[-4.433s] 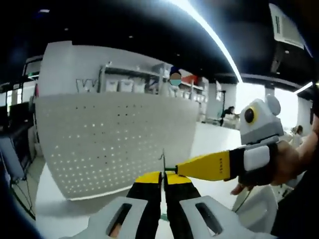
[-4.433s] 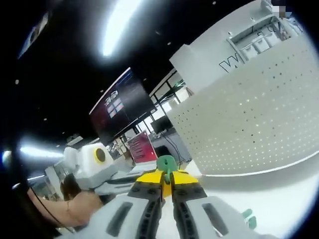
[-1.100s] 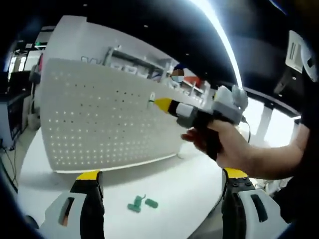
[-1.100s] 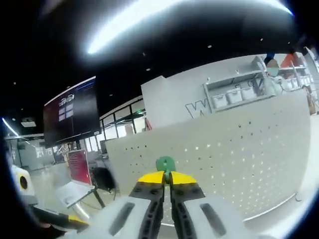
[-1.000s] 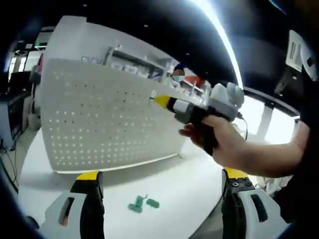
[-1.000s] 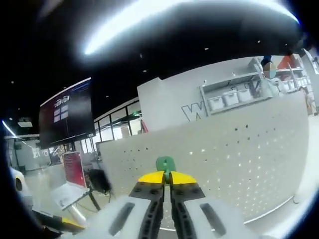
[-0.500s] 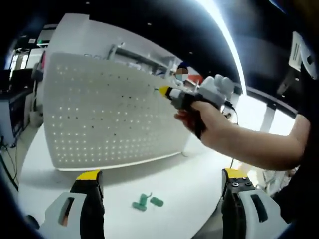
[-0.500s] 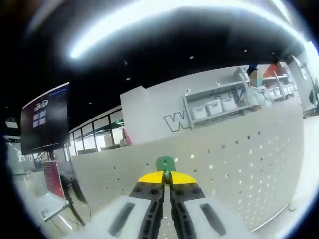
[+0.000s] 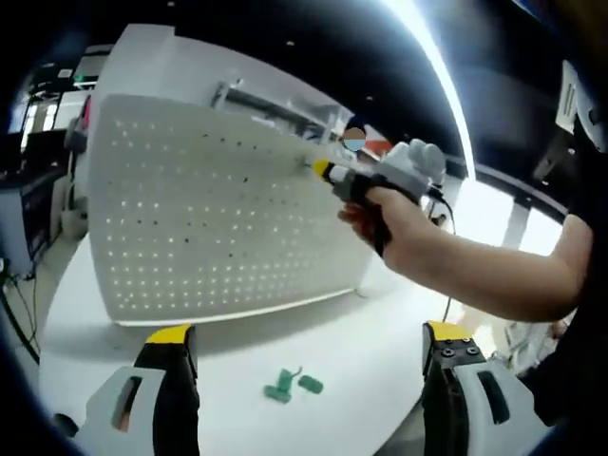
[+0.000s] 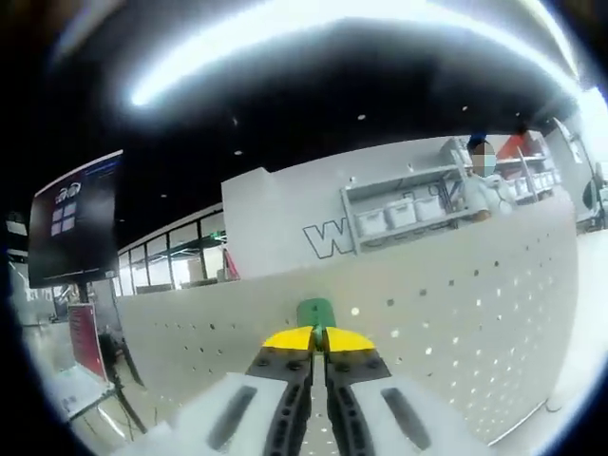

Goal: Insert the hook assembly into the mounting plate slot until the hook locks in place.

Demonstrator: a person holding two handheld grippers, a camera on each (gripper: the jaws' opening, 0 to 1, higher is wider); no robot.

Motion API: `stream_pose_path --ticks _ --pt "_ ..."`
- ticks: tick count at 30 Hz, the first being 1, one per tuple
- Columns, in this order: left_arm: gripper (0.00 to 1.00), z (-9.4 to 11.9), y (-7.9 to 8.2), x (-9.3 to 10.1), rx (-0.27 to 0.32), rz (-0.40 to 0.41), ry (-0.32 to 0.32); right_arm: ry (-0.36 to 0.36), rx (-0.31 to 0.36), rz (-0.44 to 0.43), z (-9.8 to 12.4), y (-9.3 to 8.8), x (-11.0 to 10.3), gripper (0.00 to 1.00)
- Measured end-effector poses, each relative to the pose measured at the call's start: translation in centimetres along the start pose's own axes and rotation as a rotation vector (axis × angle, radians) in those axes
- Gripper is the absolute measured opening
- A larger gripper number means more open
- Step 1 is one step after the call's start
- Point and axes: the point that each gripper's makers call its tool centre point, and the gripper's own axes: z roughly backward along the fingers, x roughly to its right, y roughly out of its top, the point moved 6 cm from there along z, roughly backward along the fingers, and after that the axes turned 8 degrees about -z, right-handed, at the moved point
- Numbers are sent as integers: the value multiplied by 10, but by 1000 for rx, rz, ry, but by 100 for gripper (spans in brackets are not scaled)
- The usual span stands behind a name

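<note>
White perforated metal makes the mounting plate (image 9: 218, 228), which stands upright on the white surface (image 9: 361, 361) and serves as the landmark. In the left gripper view, the left claw (image 9: 309, 380) is held in front of the plate, near its lower edge, and its two yellow-tipped jaws are wide apart with nothing between them. On the surface in front of the plate, between the jaws, lie two small green pieces (image 9: 293, 386), close beside each other. The right claw (image 9: 321, 169) reaches the upper right part of the plate, held in a person's hand (image 9: 385, 214); its yellow tip is at the plate's face, but I cannot tell whether it touches.

In the right gripper view, the right claw (image 10: 318, 340) has its jaws together, clamped on the green hook assembly (image 10: 316, 313), whose head rises just above the yellow tips. The plate (image 10: 475, 313) is directly behind the hook and very near. Above the plate's top edge are a shelf with white bins (image 10: 399, 217) and a dark screen (image 10: 71, 223) at the left.
</note>
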Motion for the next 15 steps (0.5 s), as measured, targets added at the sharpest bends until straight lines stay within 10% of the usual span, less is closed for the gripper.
stream_pose_path --ticks 15 --pt "99 -4 -4 -4 -28 3 -10 -18 29 43 0 -5 -4 0"
